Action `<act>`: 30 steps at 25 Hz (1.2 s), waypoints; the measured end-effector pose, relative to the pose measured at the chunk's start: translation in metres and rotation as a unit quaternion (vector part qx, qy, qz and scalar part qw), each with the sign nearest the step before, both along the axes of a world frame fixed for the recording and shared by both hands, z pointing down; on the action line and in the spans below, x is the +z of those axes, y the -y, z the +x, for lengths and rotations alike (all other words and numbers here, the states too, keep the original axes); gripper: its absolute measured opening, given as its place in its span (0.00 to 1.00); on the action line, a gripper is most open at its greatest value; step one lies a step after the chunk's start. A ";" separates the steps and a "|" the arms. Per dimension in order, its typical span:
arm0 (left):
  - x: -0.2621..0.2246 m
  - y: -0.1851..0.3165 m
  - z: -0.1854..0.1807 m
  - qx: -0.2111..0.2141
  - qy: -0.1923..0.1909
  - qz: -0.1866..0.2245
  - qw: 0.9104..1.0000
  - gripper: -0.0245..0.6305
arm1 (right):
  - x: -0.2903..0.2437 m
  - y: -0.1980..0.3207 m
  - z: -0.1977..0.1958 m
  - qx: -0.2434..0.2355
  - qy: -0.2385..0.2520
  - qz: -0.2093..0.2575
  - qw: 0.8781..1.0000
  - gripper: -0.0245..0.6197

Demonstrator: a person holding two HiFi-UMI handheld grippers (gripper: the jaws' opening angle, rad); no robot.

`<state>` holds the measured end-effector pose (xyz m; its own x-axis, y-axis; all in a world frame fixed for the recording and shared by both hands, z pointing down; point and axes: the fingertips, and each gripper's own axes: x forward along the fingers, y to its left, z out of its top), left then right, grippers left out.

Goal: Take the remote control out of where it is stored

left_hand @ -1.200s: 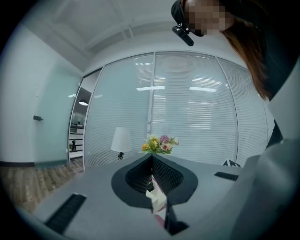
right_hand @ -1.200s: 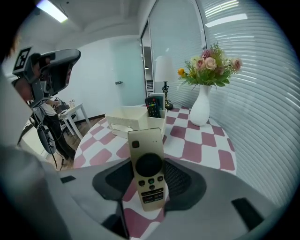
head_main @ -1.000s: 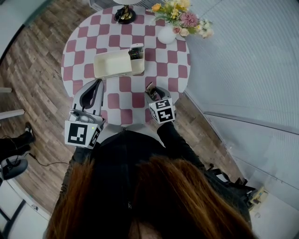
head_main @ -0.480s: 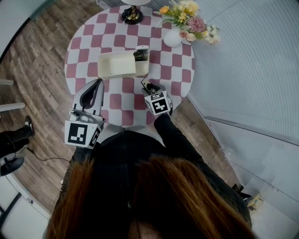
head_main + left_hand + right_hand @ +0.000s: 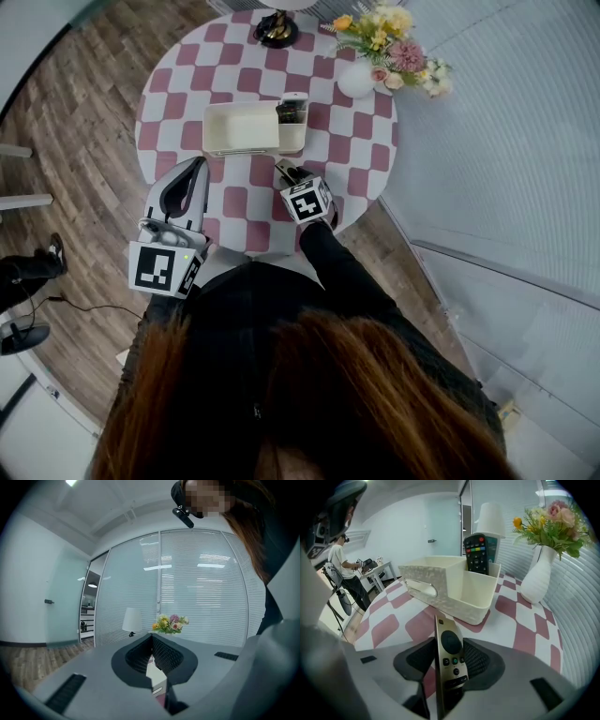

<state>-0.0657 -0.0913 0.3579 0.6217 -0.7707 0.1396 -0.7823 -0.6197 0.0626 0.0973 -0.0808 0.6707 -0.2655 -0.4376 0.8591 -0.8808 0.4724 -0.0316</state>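
wood floor [image 5: 75,141] and a glass wall with blinds [image 5: 487,141] surround a round table [image 5: 159,122] under a pink and white checked cloth. near the middle of the table sits a cream box [image 5: 242,150] with a large empty compartment and a small one at its 3 o'clock end. a black remote [image 5: 477,552] stands upright in that small compartment, leaning on the wall. a white vase [image 5: 539,581] of flowers [image 5: 551,524] stands at the table's 1 o'clock edge, and a lamp [image 5: 490,520] at 12 o'clock.

the right gripper [image 5: 449,644] points steeply down over the cloth, just at 6 o'clock of the box's small compartment and apart from it. its jaws have just been closing and they clasp a gold remote [image 5: 451,667], which is out of the box and off the table, top end toward the box, buttons turned toward 3 o'clock in the right gripper view.

the left gripper [image 5: 197,164] hangs at the table's 7 o'clock edge, nearly level, aimed toward 12 o'clock. its jaws are drawn together at the tips with nothing between them. a person [image 5: 340,569] stands at 9 o'clock in the right gripper view, well away from the table.
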 end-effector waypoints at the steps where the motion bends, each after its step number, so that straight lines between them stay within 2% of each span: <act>1: 0.000 0.000 -0.001 -0.001 0.001 0.000 1.000 0.05 | 0.002 0.000 -0.002 -0.002 -0.003 -0.001 1.000 0.34; 5: 0.000 -0.001 -0.005 -0.008 0.003 -0.001 1.000 0.05 | 0.006 0.000 -0.005 -0.007 -0.008 0.002 1.000 0.34; 15: 0.001 -0.004 -0.008 -0.015 0.004 -0.001 1.000 0.05 | 0.006 -0.003 -0.020 -0.018 0.014 0.006 1.000 0.38; 18: 0.001 -0.005 -0.010 -0.018 0.003 0.000 1.000 0.05 | -0.001 -0.001 -0.021 -0.016 0.019 0.019 1.000 0.38; 21: 0.001 -0.006 -0.010 -0.018 0.000 -0.001 1.000 0.05 | -0.019 0.006 -0.022 -0.010 0.034 0.054 0.998 0.37; 23: 0.001 -0.007 -0.010 -0.016 -0.001 -0.001 1.000 0.05 | -0.033 0.012 -0.022 -0.001 0.056 0.089 0.994 0.31; 26: -0.001 -0.008 -0.007 -0.013 -0.001 0.002 1.000 0.05 | -0.059 0.021 -0.023 0.009 0.079 0.144 0.986 0.12; 28: -0.003 -0.008 -0.006 -0.010 0.000 0.006 1.000 0.05 | -0.073 0.025 -0.023 0.008 0.080 0.170 0.982 0.07; 30: -0.004 -0.010 -0.004 -0.008 0.000 0.008 1.000 0.05 | -0.081 0.027 -0.023 0.008 0.082 0.184 0.979 0.06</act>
